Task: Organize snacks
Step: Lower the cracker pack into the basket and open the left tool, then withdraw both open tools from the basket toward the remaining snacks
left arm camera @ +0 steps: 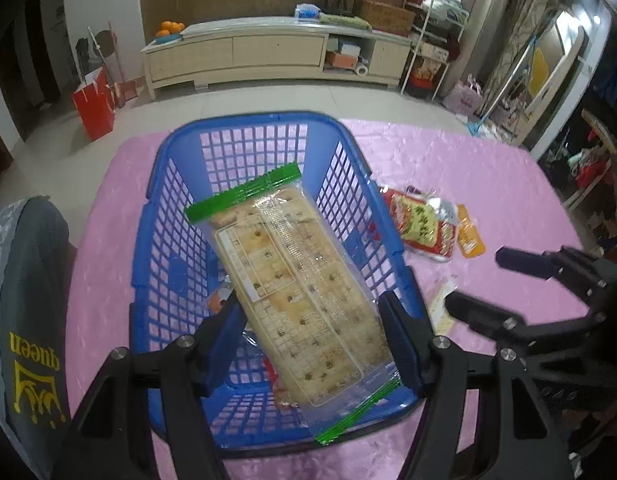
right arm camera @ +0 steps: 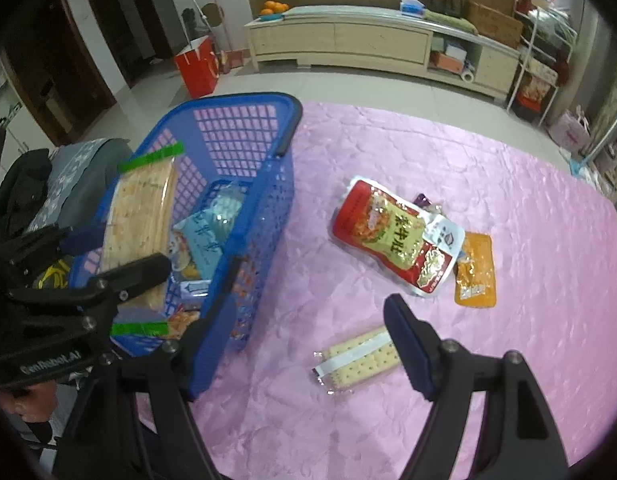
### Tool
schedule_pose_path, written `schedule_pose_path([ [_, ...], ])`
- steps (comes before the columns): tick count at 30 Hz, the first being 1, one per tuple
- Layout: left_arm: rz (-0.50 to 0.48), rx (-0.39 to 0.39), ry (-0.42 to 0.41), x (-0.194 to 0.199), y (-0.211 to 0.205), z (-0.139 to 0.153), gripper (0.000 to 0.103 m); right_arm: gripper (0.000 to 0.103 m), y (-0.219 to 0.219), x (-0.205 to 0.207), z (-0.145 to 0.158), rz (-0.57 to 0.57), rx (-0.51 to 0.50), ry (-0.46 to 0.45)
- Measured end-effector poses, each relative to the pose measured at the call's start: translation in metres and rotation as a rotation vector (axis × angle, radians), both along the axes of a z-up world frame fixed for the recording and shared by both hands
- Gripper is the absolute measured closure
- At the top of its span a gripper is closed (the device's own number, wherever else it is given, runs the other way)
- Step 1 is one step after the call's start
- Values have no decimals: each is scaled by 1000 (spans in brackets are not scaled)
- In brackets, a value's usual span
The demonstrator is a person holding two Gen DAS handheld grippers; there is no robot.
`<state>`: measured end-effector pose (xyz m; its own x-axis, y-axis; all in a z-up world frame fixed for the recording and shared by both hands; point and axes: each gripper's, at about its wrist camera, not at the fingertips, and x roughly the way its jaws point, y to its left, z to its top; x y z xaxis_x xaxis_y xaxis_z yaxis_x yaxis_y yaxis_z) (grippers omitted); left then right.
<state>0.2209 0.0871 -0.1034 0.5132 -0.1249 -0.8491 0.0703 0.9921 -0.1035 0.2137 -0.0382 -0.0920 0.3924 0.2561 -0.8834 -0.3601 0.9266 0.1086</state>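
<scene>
My left gripper [left arm camera: 308,332] has its fingers spread about as wide as the long cracker pack [left arm camera: 296,288] between them; I cannot tell whether the pads press its sides. The pack, clear wrap with green sealed ends, slants over the blue basket [left arm camera: 156,216], its far end leaning toward the far wall and its near end by the near rim. From the right wrist view other snack packs lie under it in the basket.

My right gripper [right arm camera: 312,312] is wide and holds nothing. Between its fingers, nearer the right one, a small cracker pack [right arm camera: 356,360] lies flat on the pink tablecloth [right arm camera: 468,168]. Farther off to the right lie a red pouch [right arm camera: 392,236] with Chinese characters on a gold label (I cannot read them surely) and an orange sachet [right arm camera: 474,272] touching it.

A grey cloth [left arm camera: 24,320] at the left reads "queen" in yellow under a crown.
</scene>
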Motion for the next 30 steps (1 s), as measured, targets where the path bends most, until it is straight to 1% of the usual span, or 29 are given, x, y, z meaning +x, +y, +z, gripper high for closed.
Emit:
schedule_pose_path([
  [5,-18,-6,23,4,-3,-11,38,23,-1,1,-5,1,5,8],
  [8,-22,-5,28,3,-7,-11,38,23,-4,-1,-3,-4,9,9],
  [11,-13,19,16,1,-9,-7,37,23,-10,-4,3,-13,14,2],
  [13,-18,28,5,-4,-11,-1,33,23,-14,-7,9,-18,21,-7],
  [18,-55,49,-34,-22,-26,19,32,23,-27,-22,33,-28,42,-46],
  [22,-86,42,-74,-38,-39,39,32,23,-38,-37,52,-29,51,-75],
  [23,-98,40,-84,-43,-42,43,31,23,-41,-42,57,-27,56,-83],
  [24,-111,41,-101,-49,-48,48,27,23,-46,-48,61,-26,60,-93],
  [25,-117,44,-114,-54,-52,52,26,23,-51,-53,65,-28,62,-102],
  [30,-147,27,-143,-73,-73,66,26,23,-73,-71,73,-53,49,-117],
])
